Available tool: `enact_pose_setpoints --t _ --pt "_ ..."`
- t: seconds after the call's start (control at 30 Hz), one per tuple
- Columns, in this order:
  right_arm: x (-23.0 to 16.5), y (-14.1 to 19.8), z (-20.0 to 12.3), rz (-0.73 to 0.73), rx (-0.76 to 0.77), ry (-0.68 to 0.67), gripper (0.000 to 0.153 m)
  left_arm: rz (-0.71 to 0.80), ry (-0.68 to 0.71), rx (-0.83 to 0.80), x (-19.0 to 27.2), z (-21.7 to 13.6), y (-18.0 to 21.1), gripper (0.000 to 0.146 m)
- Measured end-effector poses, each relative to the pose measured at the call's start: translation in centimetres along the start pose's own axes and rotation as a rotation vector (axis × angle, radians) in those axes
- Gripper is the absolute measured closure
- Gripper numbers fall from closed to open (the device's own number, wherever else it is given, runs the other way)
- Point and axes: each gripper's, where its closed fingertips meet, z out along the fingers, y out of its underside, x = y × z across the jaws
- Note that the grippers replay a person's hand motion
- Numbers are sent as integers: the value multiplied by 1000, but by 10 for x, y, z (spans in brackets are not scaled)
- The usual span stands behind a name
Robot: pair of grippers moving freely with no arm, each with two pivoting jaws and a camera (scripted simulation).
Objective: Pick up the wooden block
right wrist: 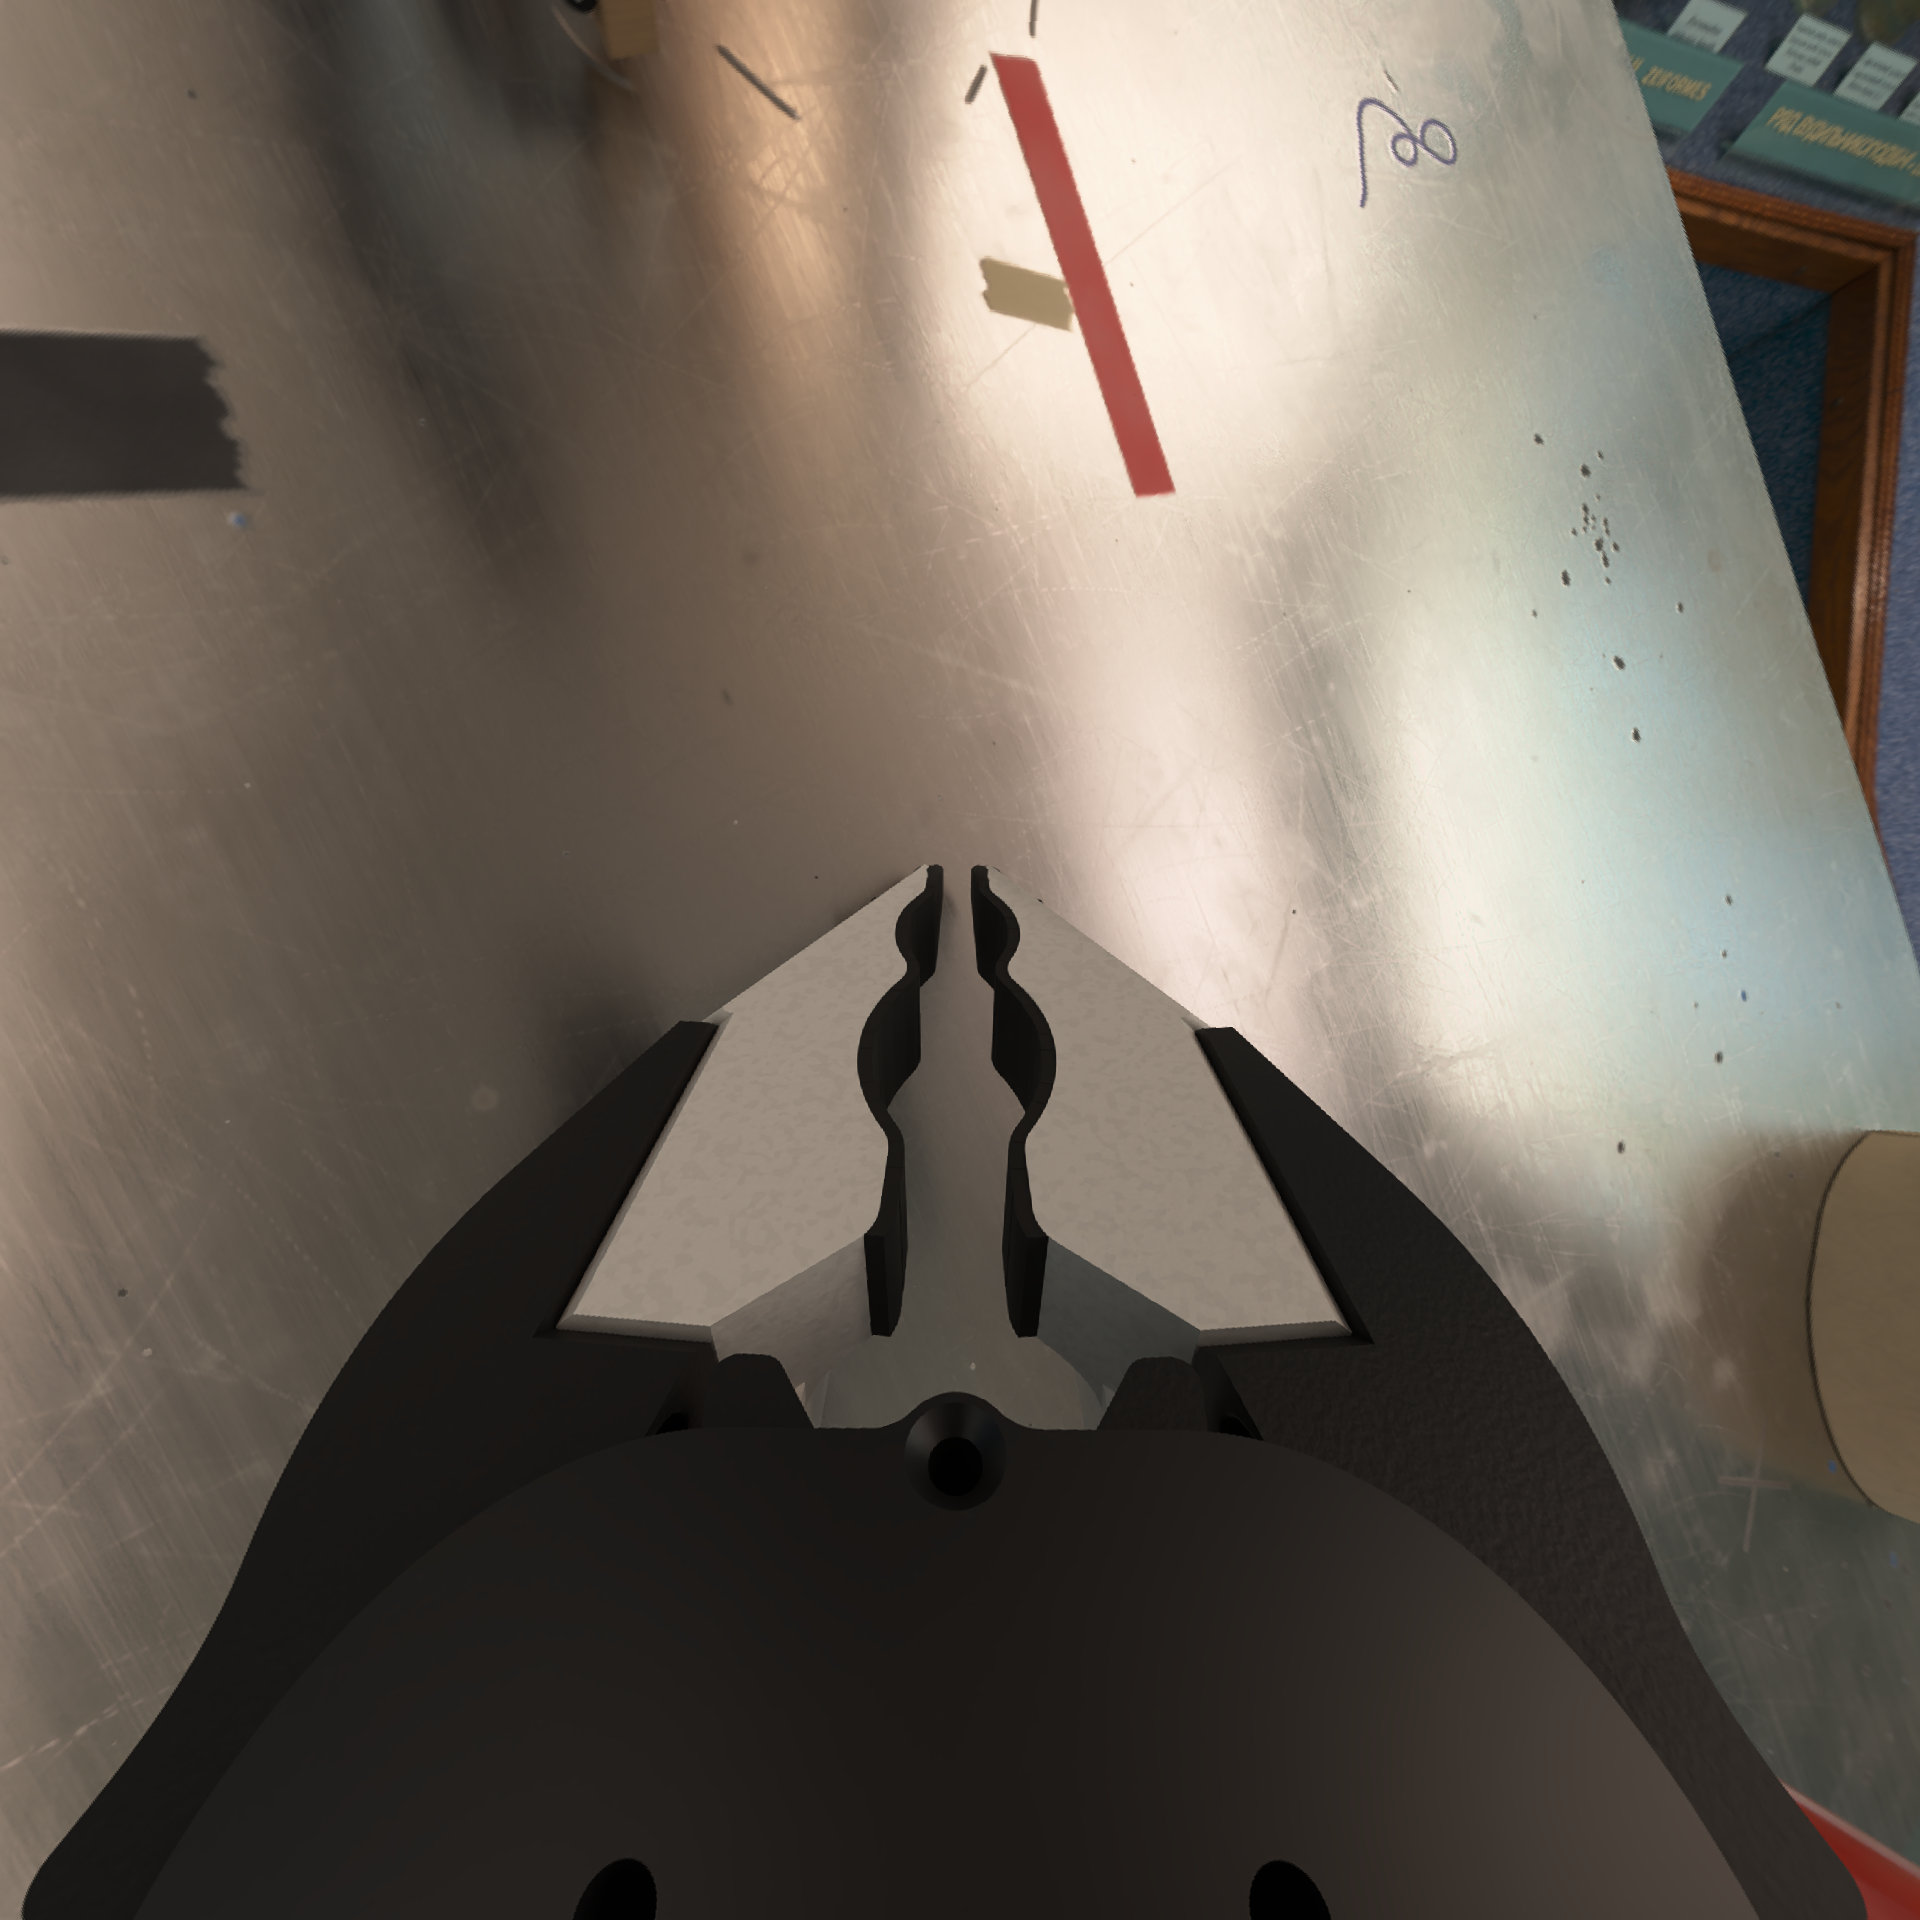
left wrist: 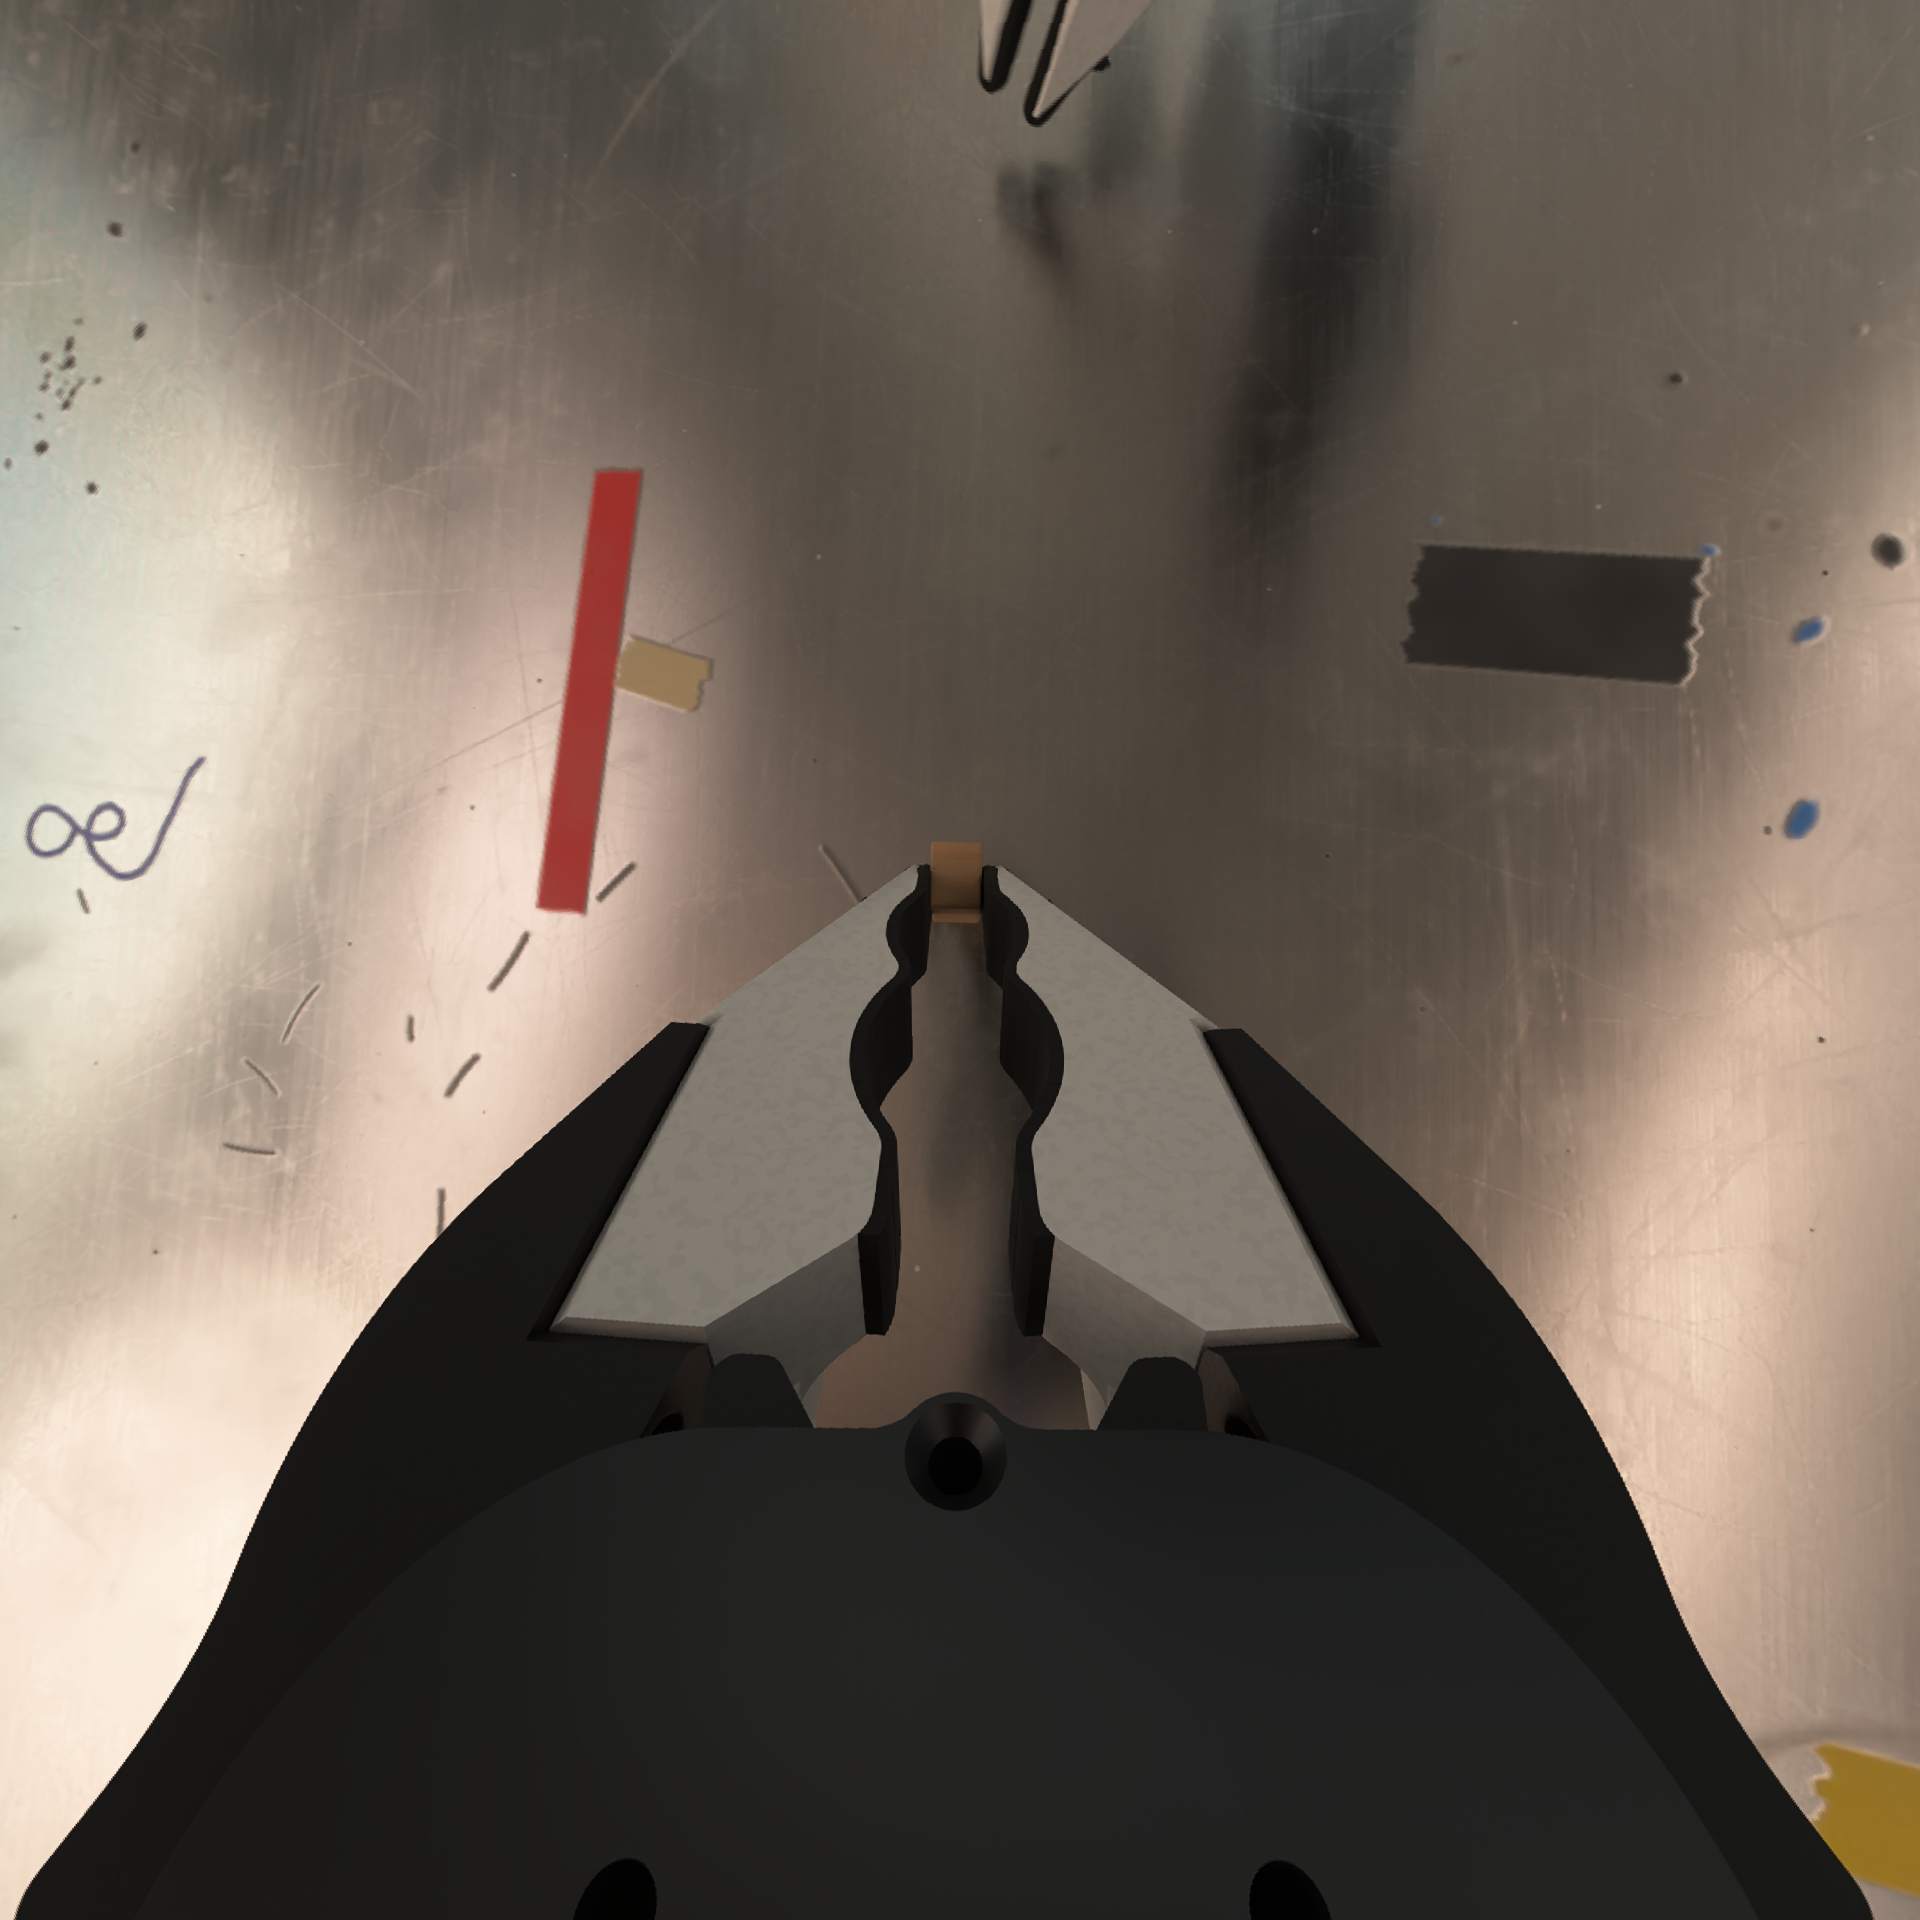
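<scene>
The wooden block [left wrist: 956, 881] is small and tan, and it sits pinched between the tips of my left gripper [left wrist: 957, 883]. Its top end pokes out past the fingertips, over the scratched metal table [left wrist: 1039, 520]. The block also shows at the top left edge of the right wrist view [right wrist: 629, 26], beside a white finger [right wrist: 584, 19] of the left gripper. My right gripper [right wrist: 956, 878] is shut and empty above bare table. Its fingers [left wrist: 1044, 57] show at the top of the left wrist view, far from the block.
On the table are a red tape strip [left wrist: 588, 691] with a tan tape piece [left wrist: 665, 673] beside it, a black tape patch [left wrist: 1553, 615] and a yellow tape piece [left wrist: 1860, 1813]. A tan rounded object [right wrist: 1865, 1330] sits near the table's right edge [right wrist: 1766, 499].
</scene>
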Motion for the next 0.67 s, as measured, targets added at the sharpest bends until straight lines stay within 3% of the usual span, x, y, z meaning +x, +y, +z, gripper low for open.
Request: enact_pose_setpoints --t 0.13,0.27,0.4,0.5,0.6,0.67 --pt "3 -1 -1 37 25 -21 143 -6 14 6 3 3 2 137" --pt "10 -2 -13 27 31 41 138 -32 13 31 2 2 -1 137" --pt "0 -40 -41 -21 215 93 137 -67 25 110 5 -12 -23 137" --pt "-23 -85 -51 -147 385 113 136 -122 122 229 17 -25 -59 137" --pt "-33 -105 -47 -331 400 205 133 -182 245 265 25 -28 -80 137" --pt "-37 -109 -43 -377 411 209 132 -214 297 240 26 -25 -82 137"
